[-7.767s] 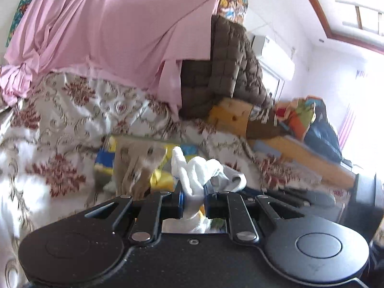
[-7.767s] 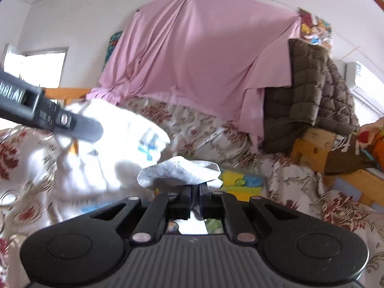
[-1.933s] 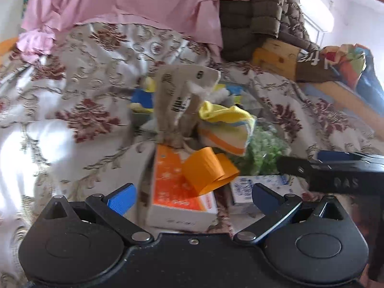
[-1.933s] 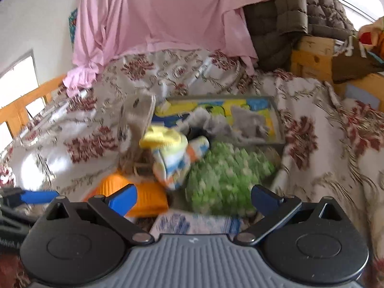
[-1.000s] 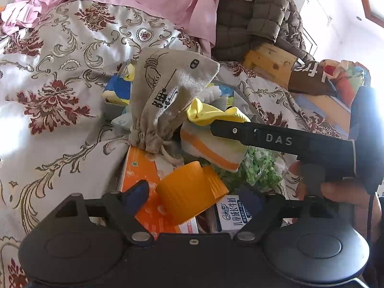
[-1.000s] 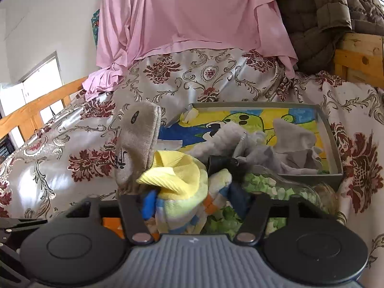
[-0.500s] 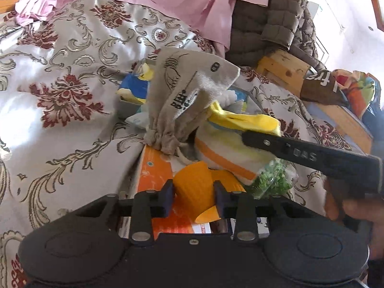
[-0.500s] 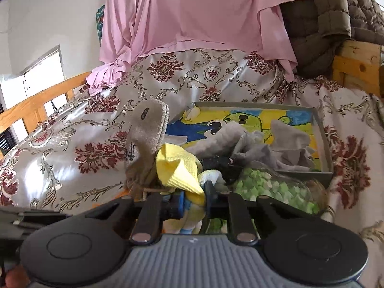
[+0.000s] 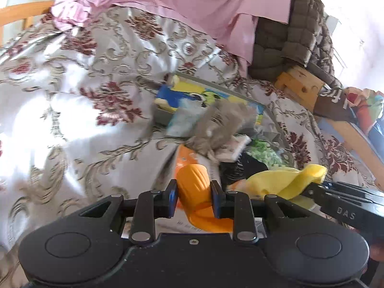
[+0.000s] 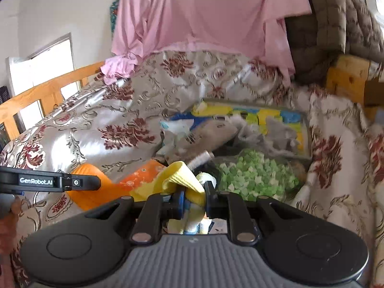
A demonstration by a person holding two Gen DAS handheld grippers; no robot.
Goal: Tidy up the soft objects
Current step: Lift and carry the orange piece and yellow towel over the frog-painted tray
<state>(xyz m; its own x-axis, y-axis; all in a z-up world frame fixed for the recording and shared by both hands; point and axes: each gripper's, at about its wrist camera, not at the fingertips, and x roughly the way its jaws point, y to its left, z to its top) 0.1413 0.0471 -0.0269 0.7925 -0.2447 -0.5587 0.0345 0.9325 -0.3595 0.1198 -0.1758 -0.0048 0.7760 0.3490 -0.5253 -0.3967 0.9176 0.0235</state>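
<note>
A soft orange rolled cloth is pinched between the left tongs, whose jaws are closing on it, just above the floral satin bed cover. A yellow knitted sock (striped lower down, apparently) is clamped in the right tongs. A beige drawstring pouch, blurred, is seen against the cartoon-printed shallow tray

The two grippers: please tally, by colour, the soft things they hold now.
Orange: 1, the orange sock in the left gripper
Yellow: 1, the yellow sock in the right gripper
Total: 2
</note>
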